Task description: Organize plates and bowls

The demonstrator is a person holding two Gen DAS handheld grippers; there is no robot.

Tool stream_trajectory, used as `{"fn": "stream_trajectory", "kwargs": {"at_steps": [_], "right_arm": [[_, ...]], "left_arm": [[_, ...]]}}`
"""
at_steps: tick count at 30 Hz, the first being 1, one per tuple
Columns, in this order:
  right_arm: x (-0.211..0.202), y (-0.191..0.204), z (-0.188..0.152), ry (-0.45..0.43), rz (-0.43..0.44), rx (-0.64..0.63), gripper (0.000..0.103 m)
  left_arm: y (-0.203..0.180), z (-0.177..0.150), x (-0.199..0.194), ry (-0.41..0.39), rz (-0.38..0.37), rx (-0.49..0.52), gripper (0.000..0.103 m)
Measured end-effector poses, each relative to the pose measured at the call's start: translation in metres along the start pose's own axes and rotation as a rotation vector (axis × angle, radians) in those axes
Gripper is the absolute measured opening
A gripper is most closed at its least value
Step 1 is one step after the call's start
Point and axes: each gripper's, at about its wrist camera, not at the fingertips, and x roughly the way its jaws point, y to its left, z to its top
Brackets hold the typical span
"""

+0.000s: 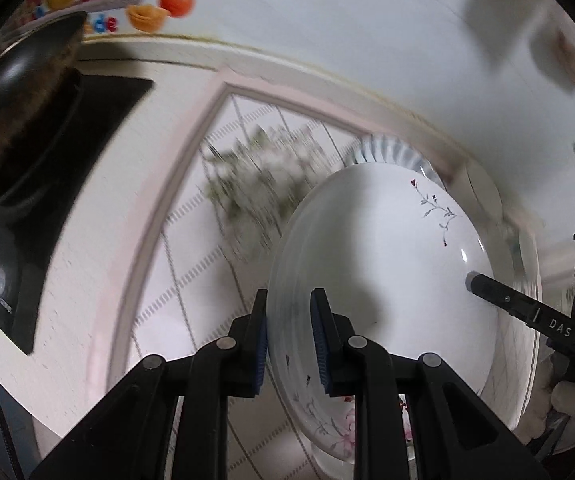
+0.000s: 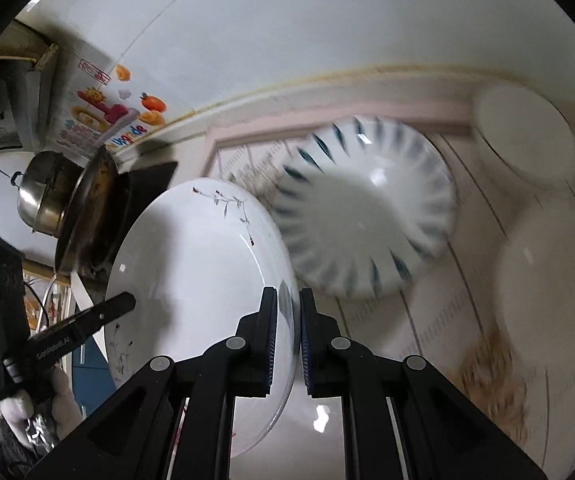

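Both hand-held grippers, left (image 1: pixel 289 340) and right (image 2: pixel 288 340), pinch opposite rims of the plate (image 1: pixel 387 280), steadying it above the table (image 2: pixel 427 320).

The right gripper (image 1: pixel 472 281) finger reads "DAS". Letters "de" show on a wall sticker (image 1: pixel 99 4); other print is illegible.

Left wrist: close behind own fingers, looking right across the flowered plate (image 1: pixel 387 272).
Right wrist: close, looking left across it, striped bowl (image 2: pixel 367 208) beyond.
Shared: plate, bowl (image 1: pixel 391 156), tablecloth (image 1: pixel 191 260), wall stickers (image 1: pixel 143 4).
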Motion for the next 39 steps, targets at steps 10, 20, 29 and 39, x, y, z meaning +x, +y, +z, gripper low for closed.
{"fn": "stream_trajectory", "kwargs": {"at_steps": [10,20,29,39], "right_arm": [[-0.017,-0.058,-0.095,0.041,-0.019,0.142,0.013],[-0.008,-0.086,-0.139,0.078,-0.012,0.223,0.013],[-0.002,-0.092,-0.139,0.095,-0.023,0.217,0.013],[0.000,-0.085,-0.136,0.127,-0.044,0.183,0.013]], "left_arm": [[-0.032,-0.056,0.029,0.135,0.009,0.141,0.018],[-0.040,-0.078,0.050,0.194,0.050,0.178,0.018],[-0.042,-0.084,0.059,0.198,0.066,0.164,0.018],[-0.040,-0.087,0.063,0.207,0.081,0.139,0.021]]}}
